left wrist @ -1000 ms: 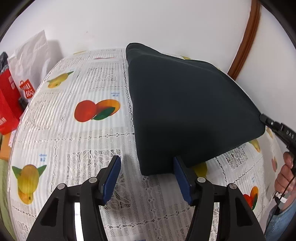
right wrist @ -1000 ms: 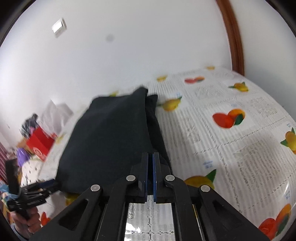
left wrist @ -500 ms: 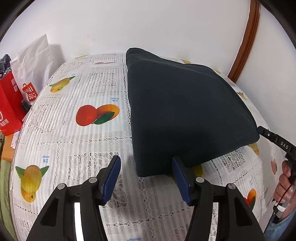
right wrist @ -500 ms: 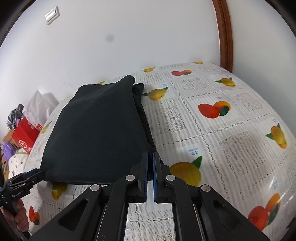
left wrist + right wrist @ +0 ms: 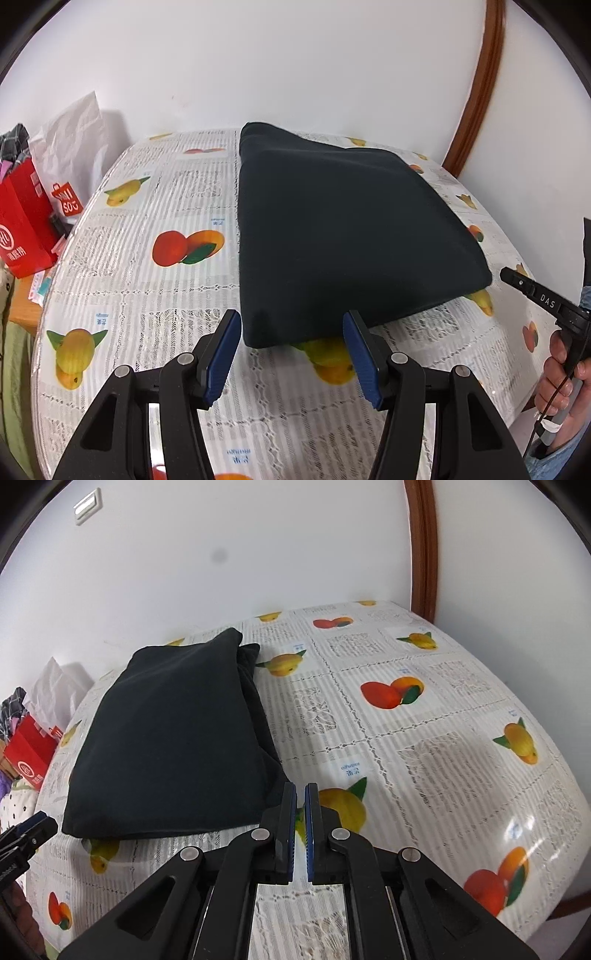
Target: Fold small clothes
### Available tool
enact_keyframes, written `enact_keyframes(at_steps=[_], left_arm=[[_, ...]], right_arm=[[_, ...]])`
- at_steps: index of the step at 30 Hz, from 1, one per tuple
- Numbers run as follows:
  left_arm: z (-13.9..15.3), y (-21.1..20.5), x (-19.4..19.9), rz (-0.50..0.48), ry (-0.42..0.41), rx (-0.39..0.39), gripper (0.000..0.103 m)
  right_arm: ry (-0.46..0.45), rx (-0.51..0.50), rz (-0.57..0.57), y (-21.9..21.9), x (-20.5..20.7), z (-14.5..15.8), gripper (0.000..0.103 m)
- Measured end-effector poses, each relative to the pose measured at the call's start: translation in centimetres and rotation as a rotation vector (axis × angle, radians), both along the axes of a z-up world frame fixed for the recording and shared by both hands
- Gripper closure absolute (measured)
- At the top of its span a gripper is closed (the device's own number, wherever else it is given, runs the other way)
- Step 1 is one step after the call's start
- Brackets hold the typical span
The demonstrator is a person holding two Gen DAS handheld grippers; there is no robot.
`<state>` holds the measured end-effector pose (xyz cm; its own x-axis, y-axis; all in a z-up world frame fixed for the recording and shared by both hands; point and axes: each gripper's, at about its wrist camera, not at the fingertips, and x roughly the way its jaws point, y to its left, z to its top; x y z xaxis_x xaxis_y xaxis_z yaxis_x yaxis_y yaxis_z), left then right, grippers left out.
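Backing both tools off the folded dark garment (image 5: 343,236) lying mid-surface (image 5: 147,295), I hold the left hand-held gripper (image 5: 291,354) open and empty, the right hand-held gripper (image 5: 300,827) closed on nothing; next, probably another garment.

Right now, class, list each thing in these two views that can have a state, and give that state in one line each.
Dark garment: folded into a flat rectangle, lying on the table, held by neither gripper.
Left gripper: jaws open, empty, just short of the garment's near edge.
Right gripper: jaws shut, nothing between them.
Red paper bag: upright beside the table.
Fruit-print tablecloth: spread flat over the table.
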<state>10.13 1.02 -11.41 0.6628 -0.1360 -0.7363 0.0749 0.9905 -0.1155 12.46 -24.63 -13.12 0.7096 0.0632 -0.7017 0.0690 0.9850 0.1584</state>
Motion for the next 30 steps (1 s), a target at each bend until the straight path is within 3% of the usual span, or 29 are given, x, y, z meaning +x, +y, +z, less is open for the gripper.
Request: enact_keyframes(at_steps=[3, 6, 11, 21, 24, 26, 30], left_arm=[[0.8, -0.6, -1.0, -0.007, -0.014, 0.011, 0.047], [1.7, -1.2, -1.9, -0.007, -0.03, 0.018, 0.043], [3.1, -2.0, -3.6, -0.006, -0.06, 0.029, 0.035], [5.7, -2.4, -7.7, 0.014, -0.129, 0.001, 0.022], [6.4, -2.4, -8.9, 0.01, -0.152, 0.006, 0.012], [7.0, -2.3, -9.9, 0.008, -0.171, -0.006, 0.012], [7.9, -2.2, -11.6, 0.019, -0.205, -0.008, 0.006]], right_arm=[[-0.024, -0.025, 0.006, 0.3, -1.1, 1.2, 0.097], [-0.038, -0.036, 0.013, 0.5, -2.1, 2.5, 0.088], [-0.085, -0.057, 0.043, 1.3, -4.2, 4.8, 0.054], [-0.162, -0.214, 0.046, 4.0, -9.6, 8.7, 0.03], [-0.167, -0.215, 0.049, 4.0, -10.9, 9.4, 0.027], [-0.173, -0.199, 0.028, 3.7, -12.0, 9.8, 0.014], [-0.192, -0.19, 0.024, 3.3, -14.1, 10.3, 0.006]])
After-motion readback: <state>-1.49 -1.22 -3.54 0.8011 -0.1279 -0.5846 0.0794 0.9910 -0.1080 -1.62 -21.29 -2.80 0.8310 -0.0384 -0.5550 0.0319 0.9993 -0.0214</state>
